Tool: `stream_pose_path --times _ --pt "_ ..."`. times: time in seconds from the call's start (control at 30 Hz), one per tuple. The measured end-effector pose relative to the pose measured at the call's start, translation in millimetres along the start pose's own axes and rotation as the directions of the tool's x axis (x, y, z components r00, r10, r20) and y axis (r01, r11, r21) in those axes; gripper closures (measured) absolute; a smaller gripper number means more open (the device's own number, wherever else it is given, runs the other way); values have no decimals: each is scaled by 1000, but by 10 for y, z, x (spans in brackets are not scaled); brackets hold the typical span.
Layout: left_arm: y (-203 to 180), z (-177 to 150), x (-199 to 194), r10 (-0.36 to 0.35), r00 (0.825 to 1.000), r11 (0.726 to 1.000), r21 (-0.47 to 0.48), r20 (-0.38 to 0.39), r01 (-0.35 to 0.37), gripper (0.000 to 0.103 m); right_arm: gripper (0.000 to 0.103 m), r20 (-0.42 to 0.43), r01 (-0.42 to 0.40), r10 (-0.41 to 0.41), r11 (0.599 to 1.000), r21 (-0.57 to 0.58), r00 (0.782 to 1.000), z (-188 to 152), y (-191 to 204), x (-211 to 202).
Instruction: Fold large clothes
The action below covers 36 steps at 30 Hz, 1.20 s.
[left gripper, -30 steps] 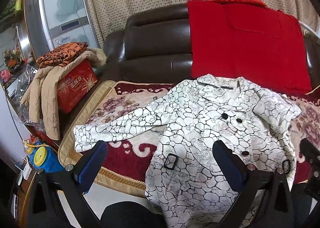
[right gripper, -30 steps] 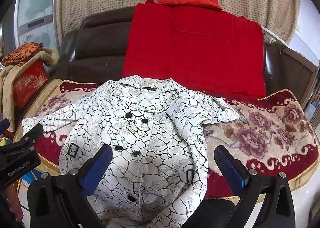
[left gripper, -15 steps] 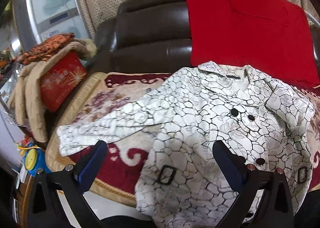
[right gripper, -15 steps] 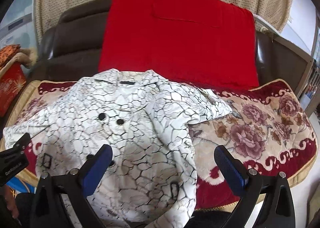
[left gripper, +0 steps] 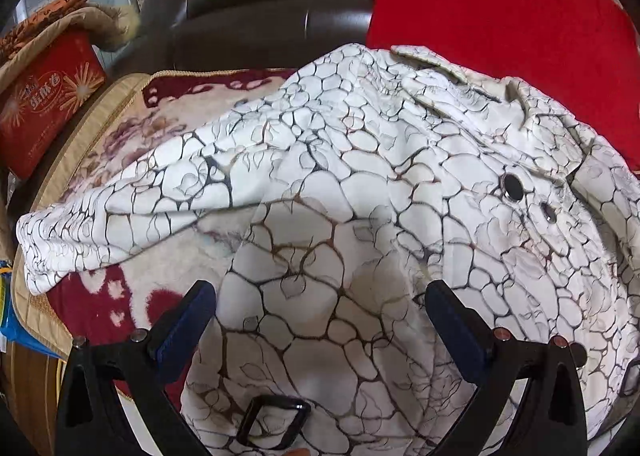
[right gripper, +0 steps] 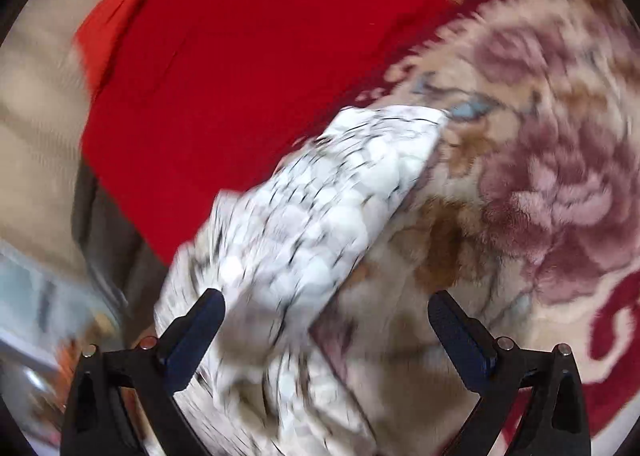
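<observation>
A white coat with a black crackle print [left gripper: 360, 184] lies spread face up on the sofa's floral blanket [left gripper: 120, 136]. Its left sleeve [left gripper: 120, 216] stretches out to the left. My left gripper [left gripper: 320, 320] is open and empty, close above the coat's lower front near a black buckle [left gripper: 276, 422]. In the blurred, tilted right wrist view the coat's right sleeve [right gripper: 320, 224] runs up across the blanket [right gripper: 540, 184]. My right gripper [right gripper: 326, 328] is open and empty, close over that sleeve.
A red blanket [left gripper: 500, 8] drapes the dark leather sofa back [left gripper: 260, 8]; it also shows in the right wrist view [right gripper: 260, 56]. A red gift box [left gripper: 44, 96] under a beige garment [left gripper: 68, 24] stands at the sofa's left end.
Both grippers have moved forward and down toward the coat. The right gripper has swung right and rolled, now over the right sleeve. Both stay open.
</observation>
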<state>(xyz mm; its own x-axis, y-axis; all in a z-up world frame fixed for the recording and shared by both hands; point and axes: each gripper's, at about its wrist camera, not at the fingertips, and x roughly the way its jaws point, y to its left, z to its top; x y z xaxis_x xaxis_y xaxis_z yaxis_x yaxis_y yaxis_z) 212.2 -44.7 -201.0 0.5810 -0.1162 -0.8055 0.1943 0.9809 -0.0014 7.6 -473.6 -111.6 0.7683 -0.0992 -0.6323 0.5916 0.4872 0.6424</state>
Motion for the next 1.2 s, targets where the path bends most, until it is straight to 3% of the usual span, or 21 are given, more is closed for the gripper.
stream_pose_path --times 0.1,0.3,0.43,0.47,0.5,0.6,0.77,0.9,0.97,1.03,1.1,1.2 --pt "-39 -24 -74 54 996 997 50 66 -57 0 3 -3 -54 54 996 68 999 97 -96 134" --pt "-53 -109 150 92 996 989 121 -22 -89 0 20 -4 -102 104 979 177 995 317 -242 412" --pt "26 -116 206 61 998 996 61 -29 -60 0 34 18 -110 108 971 211 994 461 -325 557" --pt "49 -111 231 44 999 998 35 -26 -43 0 45 23 -102 99 972 210 995 495 -334 599" --pt "93 -120 245 22 1000 1000 4 -20 -21 0 62 21 -88 85 976 202 996 522 -339 640" --pt "136 -144 253 7 1000 1000 -6 -10 -8 0 75 29 -65 60 980 188 998 568 -348 726" --pt "108 -209 205 22 1000 1000 -9 17 -22 0 81 120 -77 72 996 37 990 567 -37 583" --pt "162 -149 174 5 1000 999 34 -21 -4 0 81 206 -103 133 983 -150 969 393 401 314" --pt "241 -96 105 30 999 999 30 15 -31 0 81 236 -113 176 959 -258 956 262 671 212" --pt "358 -83 -56 69 993 998 -7 101 -69 0 81 239 -133 227 926 -352 944 102 914 118" --pt "504 -67 -194 95 981 995 -52 169 -87 0 81 201 -183 300 873 -452 933 -116 1207 77" --pt "726 -50 -276 134 969 986 -124 207 -110 0 81 106 -243 369 776 -582 923 -512 1618 94"
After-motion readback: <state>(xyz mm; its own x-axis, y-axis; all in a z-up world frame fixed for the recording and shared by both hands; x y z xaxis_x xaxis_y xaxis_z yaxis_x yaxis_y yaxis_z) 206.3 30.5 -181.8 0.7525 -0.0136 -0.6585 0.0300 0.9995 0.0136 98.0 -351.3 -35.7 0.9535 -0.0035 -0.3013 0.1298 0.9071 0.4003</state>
